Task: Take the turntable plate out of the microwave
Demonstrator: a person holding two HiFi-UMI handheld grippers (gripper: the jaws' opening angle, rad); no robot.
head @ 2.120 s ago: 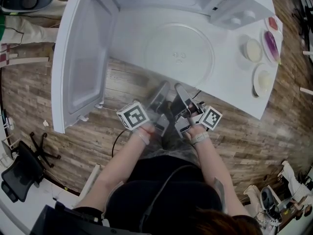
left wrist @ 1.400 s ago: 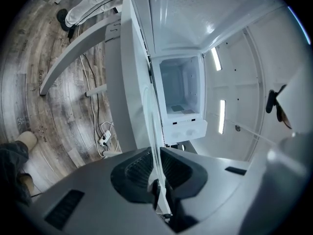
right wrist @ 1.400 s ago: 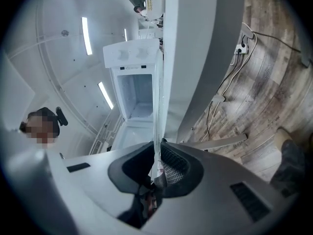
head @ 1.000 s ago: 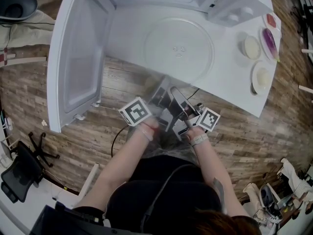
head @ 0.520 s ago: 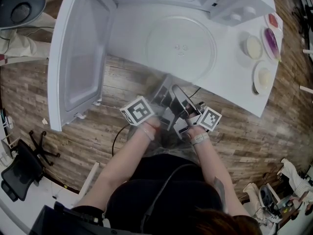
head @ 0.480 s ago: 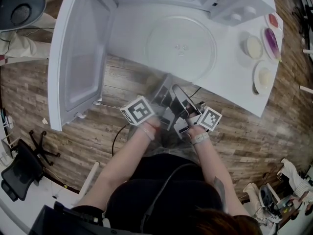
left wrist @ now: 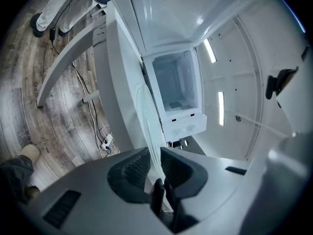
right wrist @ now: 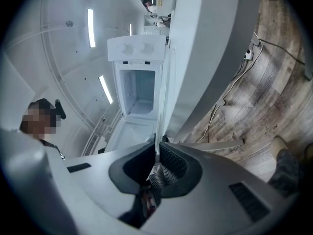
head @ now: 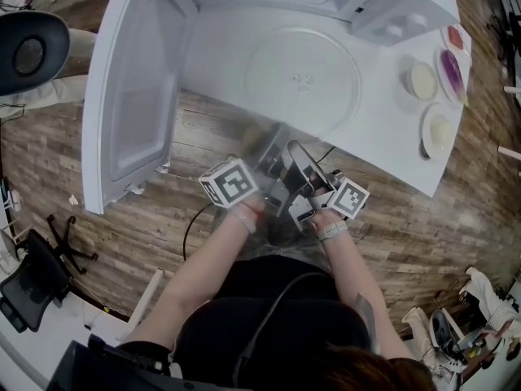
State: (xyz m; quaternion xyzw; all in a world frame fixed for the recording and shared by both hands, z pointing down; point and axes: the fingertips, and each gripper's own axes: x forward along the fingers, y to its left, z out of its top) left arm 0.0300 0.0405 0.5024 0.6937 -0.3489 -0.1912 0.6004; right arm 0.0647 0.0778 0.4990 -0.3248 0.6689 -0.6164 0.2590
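You've got both claws on the turntable plate (head: 301, 80) right now: your left gripper (head: 270, 150) and right gripper (head: 295, 151) sit side by side on its near rim. In the left gripper view, the left gripper's (left wrist: 154, 166) jaws are pinching the thin glass edge (left wrist: 149, 121), and in the right gripper view the right gripper (right wrist: 156, 153) is clamped on the rim (right wrist: 160, 116) too. The plate lies flat over the white table (head: 383, 133), out in front of the microwave (head: 383, 6), whose door (head: 134, 88) hangs wide open on your left. Three small dishes (head: 422, 81) sit off to your right on the table
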